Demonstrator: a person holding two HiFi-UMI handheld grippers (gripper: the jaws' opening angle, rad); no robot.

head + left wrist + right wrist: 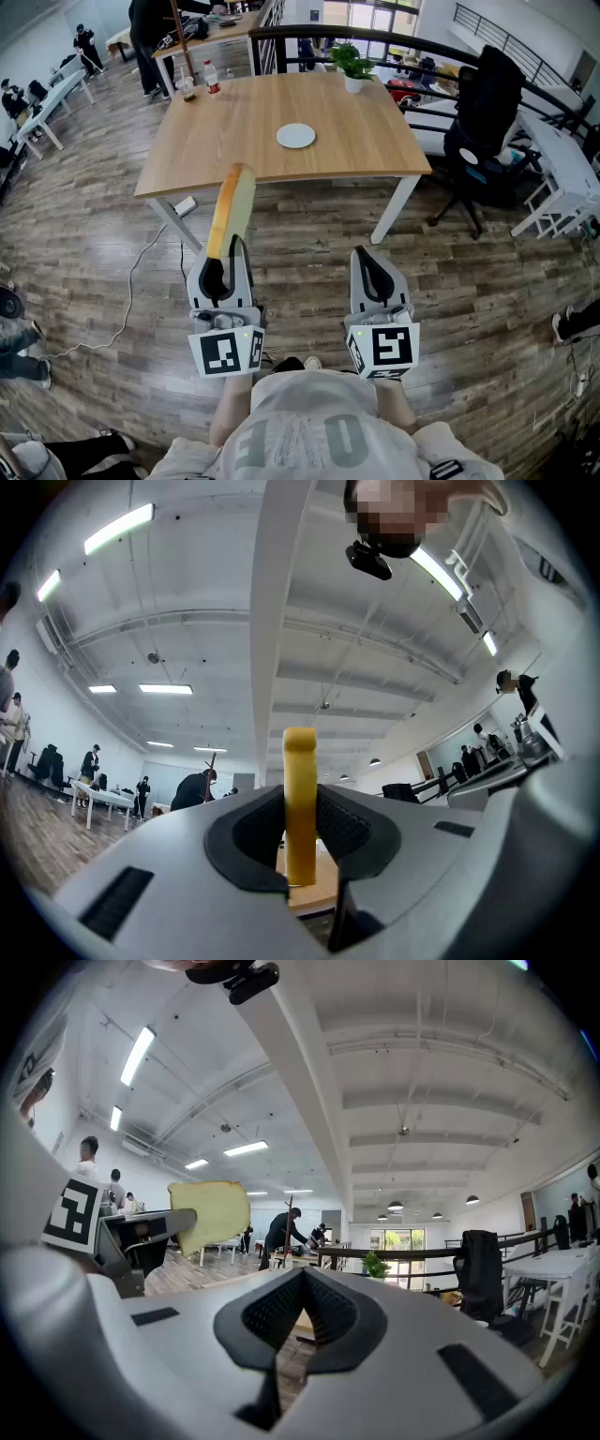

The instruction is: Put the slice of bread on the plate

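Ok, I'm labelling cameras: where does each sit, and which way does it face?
Head view: on the person's head, facing steeply down at table, plate, left gripper, right gripper; shirt shows.
Left gripper view: on that gripper, tilted up at the ceiling, jaws shut on the slice of bread.
Right gripper view: on that gripper, level across the room; jaws together, empty.
Shared: all three show the slice of bread.

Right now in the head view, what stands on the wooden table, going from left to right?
Cup → bottle → plate → potted plant.
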